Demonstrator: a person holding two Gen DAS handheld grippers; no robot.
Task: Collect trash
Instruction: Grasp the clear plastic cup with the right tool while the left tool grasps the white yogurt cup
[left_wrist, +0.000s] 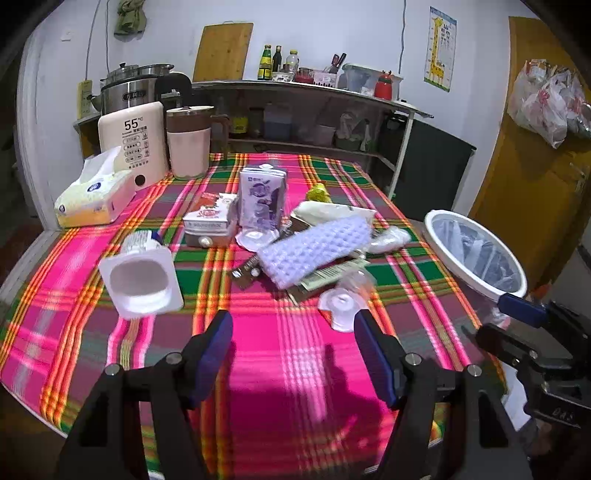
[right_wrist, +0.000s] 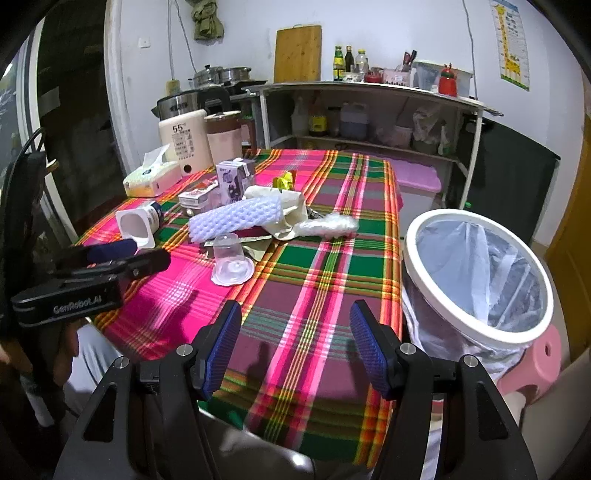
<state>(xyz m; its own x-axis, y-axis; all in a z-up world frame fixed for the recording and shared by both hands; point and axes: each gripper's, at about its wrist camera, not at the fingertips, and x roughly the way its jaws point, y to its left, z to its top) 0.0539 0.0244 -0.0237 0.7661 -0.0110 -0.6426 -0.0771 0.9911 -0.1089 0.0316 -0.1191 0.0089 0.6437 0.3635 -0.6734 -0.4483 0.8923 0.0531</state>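
Plaid tablecloth (left_wrist: 280, 362) under gaping, empty left claw (left_wrist: 293, 354).

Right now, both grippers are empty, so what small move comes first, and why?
Probably ease the left gripper forward to the clear plastic cup lying on its side. Its jaws are open, the cup is the nearest trash, and the lined bin waits at the table's right.

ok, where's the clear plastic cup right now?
The clear plastic cup lies tipped over on the plaid tablecloth, at the near edge of the trash pile just in front of the lavender foam sleeve. In the left wrist view it is by the right finger.
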